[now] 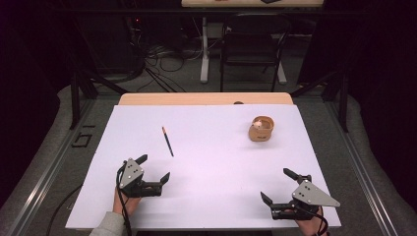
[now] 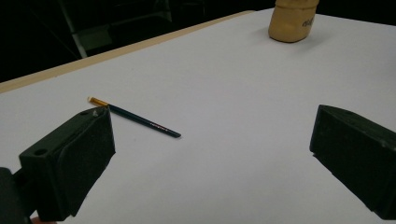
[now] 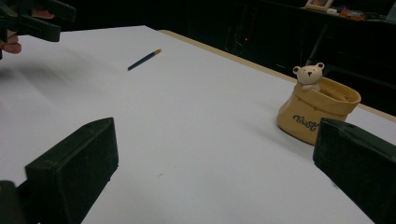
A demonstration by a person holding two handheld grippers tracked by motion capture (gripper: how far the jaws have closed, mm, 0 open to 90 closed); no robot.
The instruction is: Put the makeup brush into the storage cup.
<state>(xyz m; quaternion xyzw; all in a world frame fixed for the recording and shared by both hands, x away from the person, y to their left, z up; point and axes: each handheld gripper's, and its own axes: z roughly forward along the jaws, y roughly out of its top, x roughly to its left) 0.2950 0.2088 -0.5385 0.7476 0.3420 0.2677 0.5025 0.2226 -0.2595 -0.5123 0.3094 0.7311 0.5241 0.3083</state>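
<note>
The pencil [image 1: 167, 141] lies flat on the white table [image 1: 211, 196], well left of the tan bear pot [image 1: 260, 129] — long axis running away from you. Your left gripper [image 1: 153, 169] sits just short of it, released and empty; your right gripper [image 1: 276, 185] — equally spread — is far off.

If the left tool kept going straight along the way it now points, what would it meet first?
Probably nothing: the open left tool aims across bare white sheet, with the pencil left of its line and the bear pot right, though depth is uncertain.

pot [image 2: 293, 21]: top cut off | pencil [image 2: 135, 117]: lettering too small to read
</note>
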